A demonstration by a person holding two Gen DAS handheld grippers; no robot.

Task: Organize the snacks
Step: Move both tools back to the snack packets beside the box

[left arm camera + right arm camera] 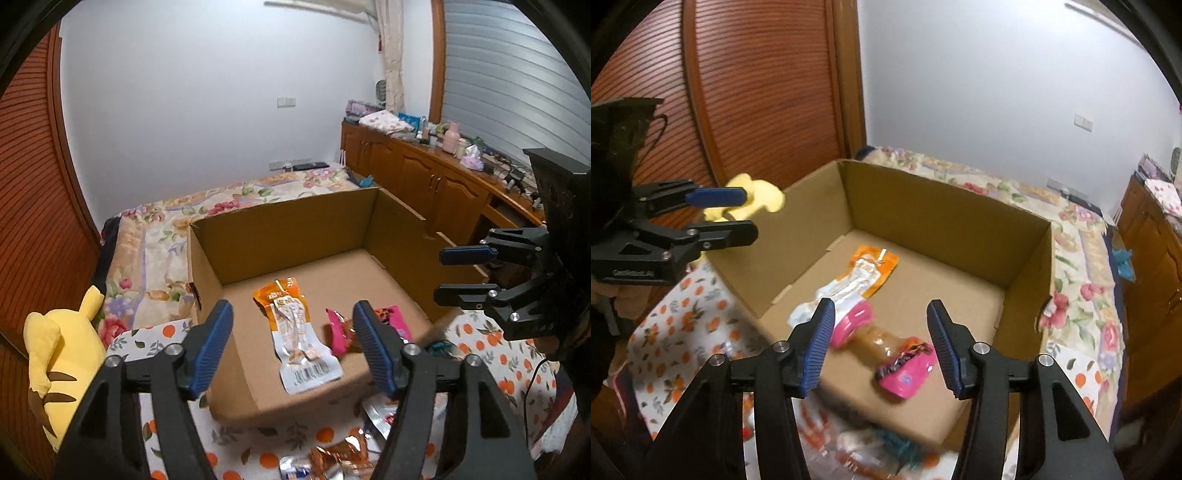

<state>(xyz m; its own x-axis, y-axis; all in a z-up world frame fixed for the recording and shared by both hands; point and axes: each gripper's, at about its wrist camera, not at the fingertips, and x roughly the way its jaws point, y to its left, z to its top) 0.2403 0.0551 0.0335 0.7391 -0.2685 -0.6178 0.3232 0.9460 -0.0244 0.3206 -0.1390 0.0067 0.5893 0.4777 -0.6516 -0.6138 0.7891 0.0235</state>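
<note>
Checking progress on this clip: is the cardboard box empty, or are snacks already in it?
Not empty. The open-topped cardboard box holds two packets lying flat on its floor: an orange-and-white packet and a pink packet. More packets lie outside.

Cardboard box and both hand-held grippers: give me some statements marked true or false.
1. The cardboard box holds an orange-and-white snack packet. True.
2. The left hand-held gripper is clamped on that packet. False: its jaws stand open with nothing gripped.
3. A pink snack packet lies inside the box. True.
4. The box is closed with flaps. False: its top is open.
5. The right hand-held gripper grips the yellow plush toy. False: it is open above the box; the toy lies beside the box.
</note>
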